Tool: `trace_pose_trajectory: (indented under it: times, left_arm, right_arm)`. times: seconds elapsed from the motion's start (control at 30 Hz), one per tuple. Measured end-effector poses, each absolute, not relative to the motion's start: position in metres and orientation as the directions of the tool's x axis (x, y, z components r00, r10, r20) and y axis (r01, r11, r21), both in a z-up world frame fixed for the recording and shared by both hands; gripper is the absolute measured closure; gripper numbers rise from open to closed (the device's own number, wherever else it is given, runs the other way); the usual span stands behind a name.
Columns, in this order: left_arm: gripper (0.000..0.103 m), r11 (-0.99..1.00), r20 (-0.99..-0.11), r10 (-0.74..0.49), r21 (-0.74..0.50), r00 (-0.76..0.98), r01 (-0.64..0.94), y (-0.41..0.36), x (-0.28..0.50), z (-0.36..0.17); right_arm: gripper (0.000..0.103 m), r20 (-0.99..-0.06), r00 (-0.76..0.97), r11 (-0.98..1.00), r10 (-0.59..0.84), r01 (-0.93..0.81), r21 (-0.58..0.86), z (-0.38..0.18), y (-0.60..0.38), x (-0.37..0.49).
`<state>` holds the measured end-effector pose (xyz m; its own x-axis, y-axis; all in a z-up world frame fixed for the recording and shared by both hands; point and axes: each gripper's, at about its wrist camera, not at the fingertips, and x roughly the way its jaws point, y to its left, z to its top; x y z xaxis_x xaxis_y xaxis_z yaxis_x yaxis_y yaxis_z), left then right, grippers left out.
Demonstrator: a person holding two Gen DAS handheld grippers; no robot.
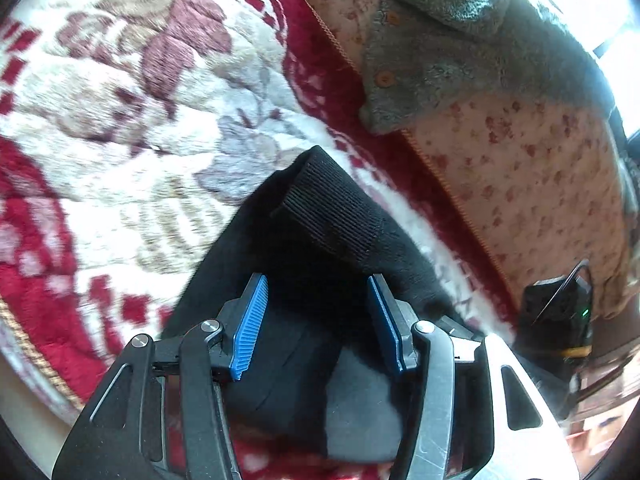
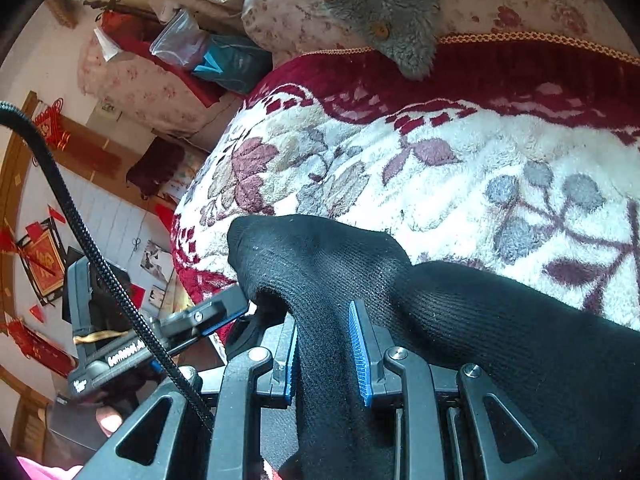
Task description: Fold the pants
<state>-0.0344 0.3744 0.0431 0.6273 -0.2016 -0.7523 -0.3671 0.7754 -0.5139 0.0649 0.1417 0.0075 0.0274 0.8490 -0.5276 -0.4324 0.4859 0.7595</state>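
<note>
The black pants [image 1: 320, 240] lie on a red and white floral blanket [image 1: 120, 100]. In the left wrist view a ribbed cuff [image 1: 332, 204] sticks up just ahead of my left gripper [image 1: 316, 292]. Its blue pads [image 1: 250, 328] stand wide apart over the black cloth, open. In the right wrist view my right gripper [image 2: 324, 320] is shut on a bunched fold of the pants [image 2: 320, 272], which runs between its blue pads [image 2: 360, 352]. The left gripper also shows in the right wrist view [image 2: 216, 312] at the left, beside the same fold.
A grey fleece garment with wooden buttons [image 1: 460, 40] lies on a floral pillow [image 1: 520, 160] at the far side of the blanket. A black device with a green light [image 1: 560, 312] sits at the right. Bedding and bags [image 2: 192, 48] pile up at the left of the bed.
</note>
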Motion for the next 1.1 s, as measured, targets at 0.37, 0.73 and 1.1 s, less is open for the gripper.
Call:
trace_pose_trajectory:
  times: [0.37, 0.73, 1.1]
  left_arm:
    - [0.038, 0.687, -0.645, -0.272, -0.65, 0.714, -0.326, 0.38, -0.028, 0.05]
    - [0.04, 0.701, -0.687, -0.242, -0.612, 0.685, -0.366, 0.376, -0.01, 0.04]
    - [0.085, 0.734, -0.717, -0.174, -0.551, 0.675, -0.396, 0.382, -0.033, 0.057]
  right_arm:
    - [0.081, -0.509, 0.011, 0.469, 0.861, -0.409, 0.783, 0.003, 0.138, 0.068]
    - [0.079, -0.533, -0.006, 0.482, 0.846, -0.416, 0.771, 0.007, 0.141, 0.062]
    - [0.058, -0.721, 0.182, 0.583, 0.668, -0.731, 0.356, 0.034, 0.143, -0.018]
